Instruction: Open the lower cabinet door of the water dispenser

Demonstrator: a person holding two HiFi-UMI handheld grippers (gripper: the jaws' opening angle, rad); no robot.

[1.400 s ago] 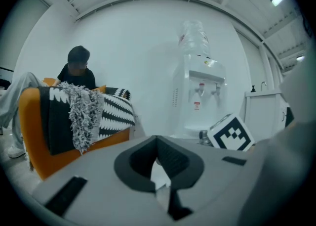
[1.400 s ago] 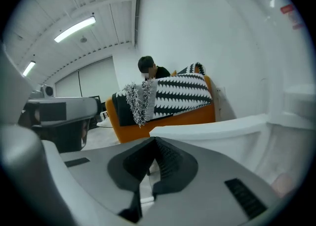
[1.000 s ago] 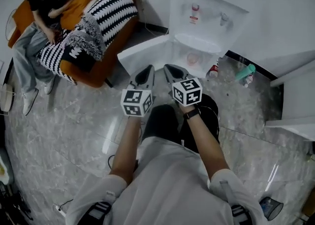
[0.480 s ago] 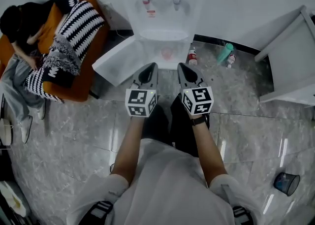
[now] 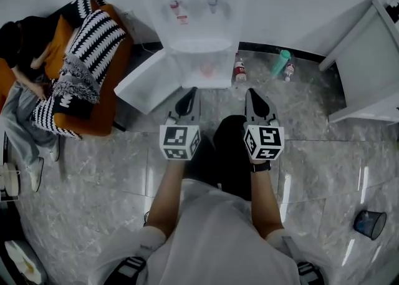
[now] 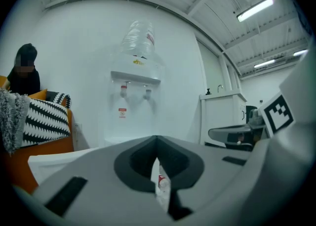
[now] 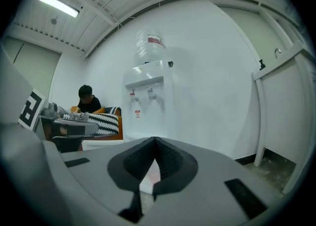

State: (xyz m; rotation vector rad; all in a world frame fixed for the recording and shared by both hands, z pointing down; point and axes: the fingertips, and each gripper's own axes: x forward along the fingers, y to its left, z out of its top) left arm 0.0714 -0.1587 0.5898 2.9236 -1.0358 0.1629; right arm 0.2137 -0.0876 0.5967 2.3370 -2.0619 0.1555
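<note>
both grippers have drawn back from the water dispenser (image 5: 193,22), the right gripper (image 5: 253,96) swinging toward 3 o'clock. each is pinched closed on nothing. the lower cabinet door (image 5: 144,82) hangs open at 10 o'clock of the left gripper (image 5: 189,95); a careless sweep there could knock it shut.

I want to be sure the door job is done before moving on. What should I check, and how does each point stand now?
1. The lower cabinet door is swung open: ok.
2. The left gripper has its jaws together and holds nothing: ok.
3. The right gripper has its jaws together and holds nothing: ok.
4. Both grippers are apart from the door: ok.
5. The floor beside the water dispenser is free of clutter: not ok, a red-capped bottle and a teal bottle are there.
6. The door is at its widest: cannot tell.
</note>
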